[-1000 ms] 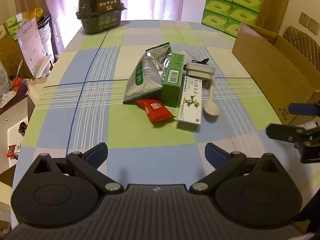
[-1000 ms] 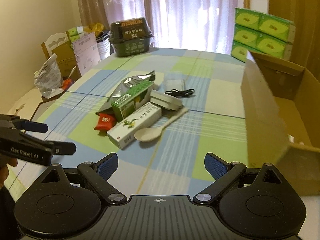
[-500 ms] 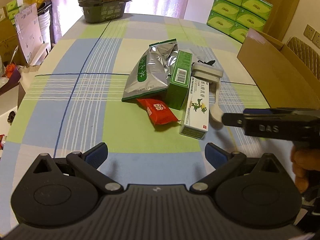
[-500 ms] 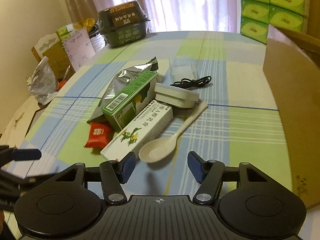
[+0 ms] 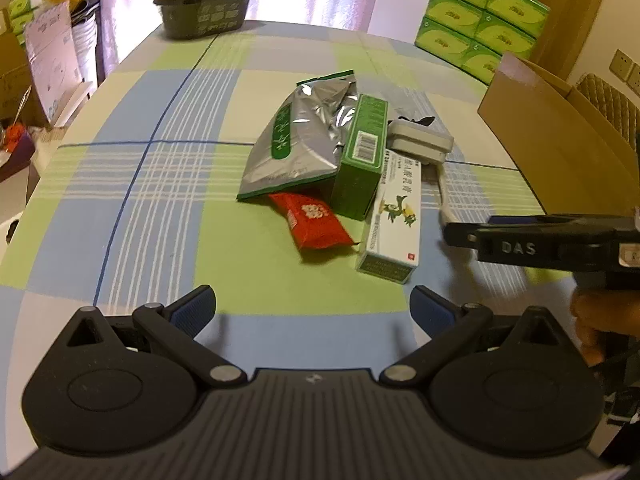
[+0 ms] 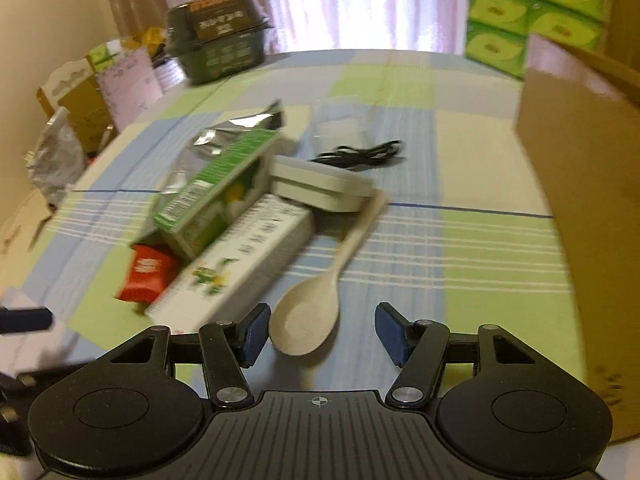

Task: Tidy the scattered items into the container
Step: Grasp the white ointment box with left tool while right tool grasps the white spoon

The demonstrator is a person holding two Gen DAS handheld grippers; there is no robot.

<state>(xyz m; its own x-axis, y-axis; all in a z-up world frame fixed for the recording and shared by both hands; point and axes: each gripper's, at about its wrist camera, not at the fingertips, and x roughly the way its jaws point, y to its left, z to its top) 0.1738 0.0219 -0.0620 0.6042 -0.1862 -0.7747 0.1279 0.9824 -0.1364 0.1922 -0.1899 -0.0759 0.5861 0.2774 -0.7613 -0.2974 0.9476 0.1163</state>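
My right gripper [image 6: 318,334] has its jaws spread, and the bowl of the one beige spoon [image 6: 310,314] lies on the desk just ahead of the gap between them, nearer the left pad; I cannot tell if that pad touches it. The spoon's handle runs away from me to one grey-white flat case [image 6: 320,186] and seems to tuck under its edge. My left gripper [image 5: 312,310] also has its jaws spread, over bare checked cloth, holding nothing.

Left of the spoon lies one long white box with a green plant print [image 5: 394,220], alongside one green carton with a barcode [image 5: 360,162] that leans on one silver foil pouch [image 5: 298,138]. One red snack packet [image 5: 312,226] pokes out from under the pouch's near edge. Behind the case I count one coiled black cable [image 6: 360,152] on something clear and flat.

One open cardboard box [image 6: 576,184] stands at the right edge of the desk [image 5: 120,208], well apart from the pile. At the far end sits one dark lidded tub [image 5: 206,2], and beyond the box a stack of green tissue packs [image 5: 480,20], at least six showing.
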